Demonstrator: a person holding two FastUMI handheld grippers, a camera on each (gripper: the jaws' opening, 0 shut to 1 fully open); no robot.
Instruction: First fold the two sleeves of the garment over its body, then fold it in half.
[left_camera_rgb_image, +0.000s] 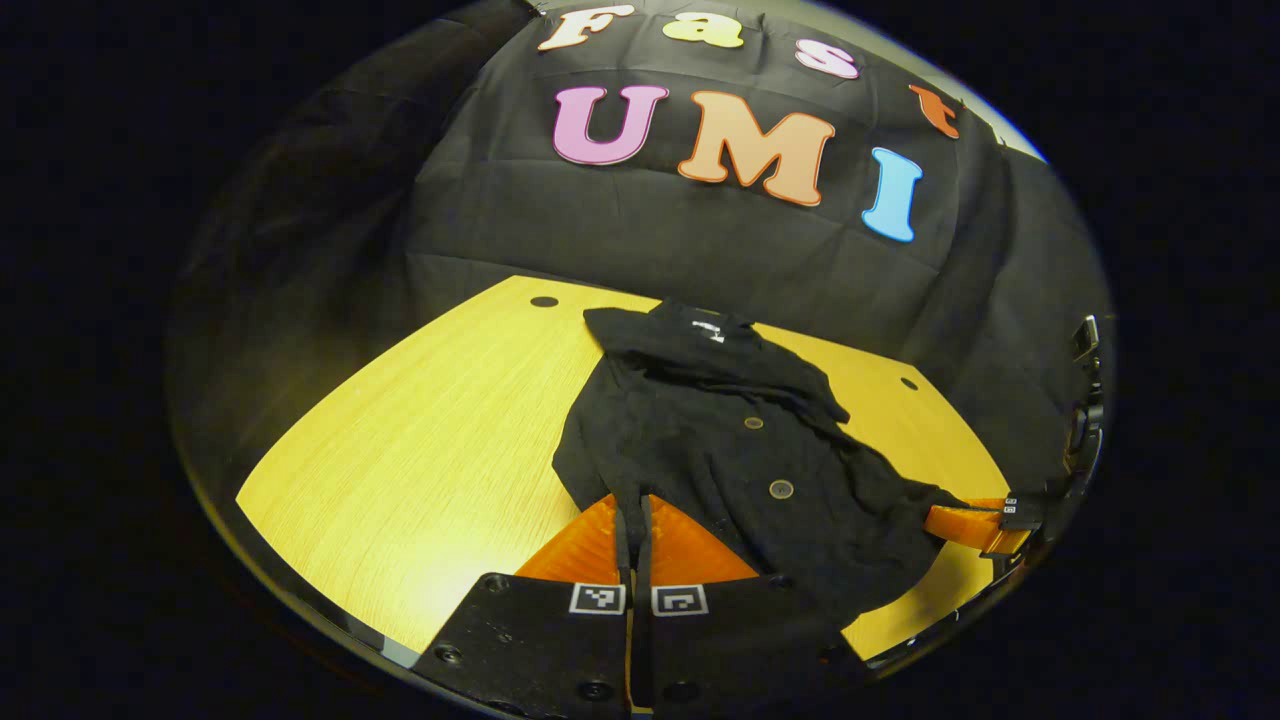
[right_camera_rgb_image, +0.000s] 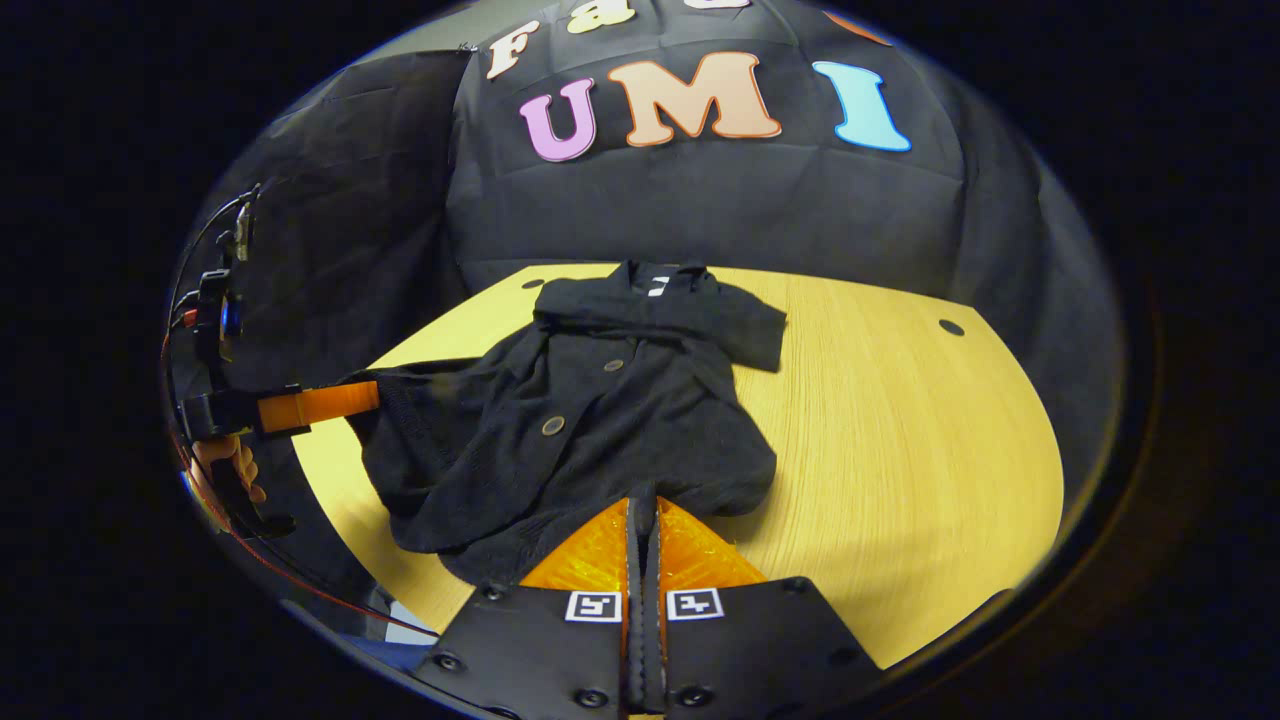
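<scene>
Both grippers pinch garment (left_camera_rgb_image: 730, 450) on wooden table (left_camera_rgb_image: 420, 450).

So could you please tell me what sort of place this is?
Probably a staged recording booth, not a home: a black cloth wall, a bare wooden table, and one black garment held by handheld tongs.

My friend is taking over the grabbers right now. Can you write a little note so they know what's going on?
Left gripper: shut on the bottom hem of the black garment, at one corner.
Right gripper: shut on the hem at the other corner.
The garment lies on the wooden table, collar at the far end by the booth wall, buttons facing up.
Done: both sleeves look folded in over the body.
Left: the fold in half. Probably lift the hem with both grippers together, carry it up to the collar, lay it flat and let go.
</scene>
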